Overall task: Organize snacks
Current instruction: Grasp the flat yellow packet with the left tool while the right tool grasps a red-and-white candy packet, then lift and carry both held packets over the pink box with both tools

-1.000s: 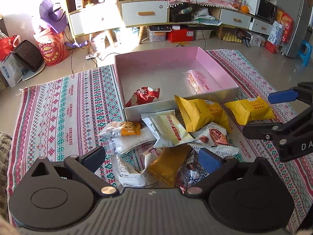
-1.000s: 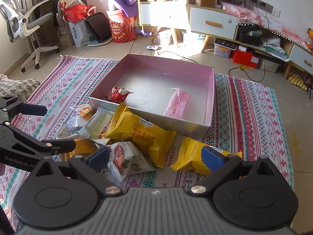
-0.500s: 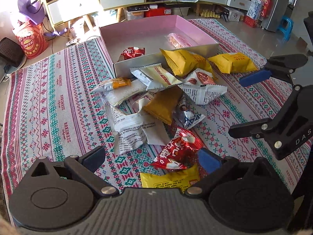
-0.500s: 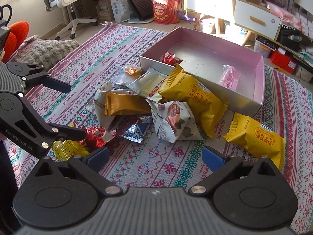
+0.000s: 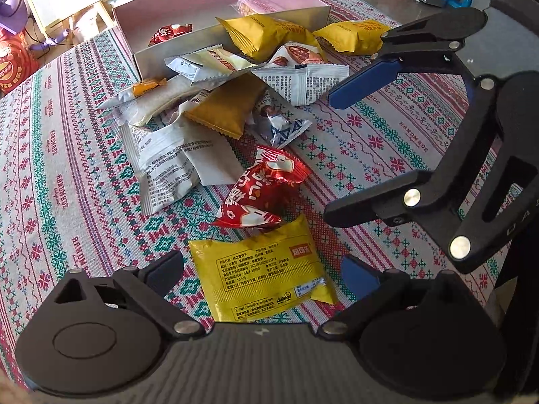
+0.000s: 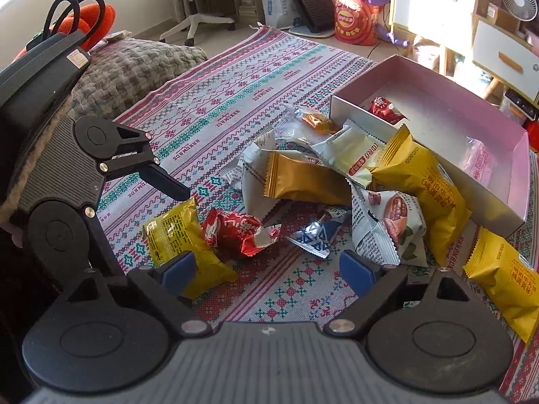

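Note:
A pile of snack packets lies on a patterned cloth (image 5: 67, 168) in front of a pink box (image 5: 188, 13). The box holds a red packet (image 5: 168, 32) and a pink packet (image 6: 480, 163). My left gripper (image 5: 262, 274) is open, its fingers on either side of a flat yellow packet (image 5: 266, 269). A red packet (image 5: 262, 188) lies just beyond it. My right gripper (image 6: 266, 271) is open and empty, above the cloth near the red packet (image 6: 239, 232) and a blue-and-white packet (image 6: 315, 235). The right gripper also shows in the left wrist view (image 5: 340, 155), open.
Large yellow packets (image 6: 421, 188) (image 6: 502, 279) lean by the box's near wall. A grey knitted cushion (image 6: 134, 67) lies at the cloth's far left edge. Shelves, drawers (image 6: 505, 57), bags and an office chair (image 6: 192, 0) stand on the floor beyond.
Both grippers have pulled back from the box toward the near end of the pile and dropped lower. The flat yellow packet now lies between my left fingers. Both stay open.

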Demonstrator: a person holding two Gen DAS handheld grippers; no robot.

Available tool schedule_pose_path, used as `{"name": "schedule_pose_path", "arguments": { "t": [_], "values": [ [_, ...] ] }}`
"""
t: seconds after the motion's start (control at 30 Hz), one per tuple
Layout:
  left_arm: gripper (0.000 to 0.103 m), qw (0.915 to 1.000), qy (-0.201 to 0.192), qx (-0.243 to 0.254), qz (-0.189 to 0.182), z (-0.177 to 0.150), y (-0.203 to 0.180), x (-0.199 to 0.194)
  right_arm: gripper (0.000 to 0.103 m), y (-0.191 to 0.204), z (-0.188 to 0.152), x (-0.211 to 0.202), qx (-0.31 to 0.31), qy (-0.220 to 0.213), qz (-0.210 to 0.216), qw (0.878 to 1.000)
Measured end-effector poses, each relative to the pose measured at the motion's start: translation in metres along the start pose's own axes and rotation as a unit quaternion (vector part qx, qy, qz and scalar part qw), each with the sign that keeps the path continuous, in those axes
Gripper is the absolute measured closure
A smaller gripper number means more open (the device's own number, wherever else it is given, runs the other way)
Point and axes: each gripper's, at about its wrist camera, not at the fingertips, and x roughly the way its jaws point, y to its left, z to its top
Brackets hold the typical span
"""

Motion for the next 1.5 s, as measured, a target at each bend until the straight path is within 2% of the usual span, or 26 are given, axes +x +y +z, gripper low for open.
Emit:
{"name": "schedule_pose_path", "arguments": {
  "t": [0.2, 0.33, 0.43, 0.63, 0.73, 0.8, 0.9, 1.0, 1.5],
  "values": [
    [0.004, 0.9999, 0.008, -0.008, 0.003, -0.002, -0.002, 0.008, 0.026, 0.001, 0.002, 0.01, 0.013, 0.01, 0.021, 1.0],
    [0.005, 0.9999, 0.007, -0.014, 0.002, 0.001, -0.002, 0.01, 0.029, -0.004, 0.004, 0.02, 0.046, 0.016, 0.038, 0.998],
    [0.007, 0.9998, 0.005, -0.019, 0.003, 0.002, -0.002, 0.011, 0.034, -0.005, 0.005, 0.029, 0.064, 0.021, 0.047, 0.997],
    [0.011, 0.9995, 0.003, -0.029, 0.011, 0.003, 0.005, 0.008, 0.038, -0.004, 0.007, 0.036, 0.082, 0.003, 0.053, 0.995],
    [0.018, 0.9994, 0.0, -0.028, 0.02, 0.002, 0.006, 0.008, 0.049, -0.004, 0.007, 0.04, 0.087, 0.0, 0.049, 0.995],
    [0.02, 0.9993, 0.0, -0.03, 0.022, 0.002, 0.007, 0.007, 0.062, -0.002, 0.007, 0.043, 0.083, 0.002, 0.038, 0.996],
    [0.024, 0.9991, -0.002, -0.033, 0.025, 0.002, 0.009, 0.005, 0.07, 0.002, 0.006, 0.041, 0.062, -0.001, 0.022, 0.998],
    [0.026, 0.999, -0.003, -0.036, 0.027, 0.001, 0.011, 0.004, 0.073, -0.001, 0.005, 0.038, 0.062, -0.002, 0.02, 0.998],
    [0.028, 0.9989, -0.008, -0.041, 0.023, 0.005, 0.013, -0.008, 0.074, -0.005, 0.007, 0.02, 0.059, -0.019, 0.009, 0.998]
  ]
}}
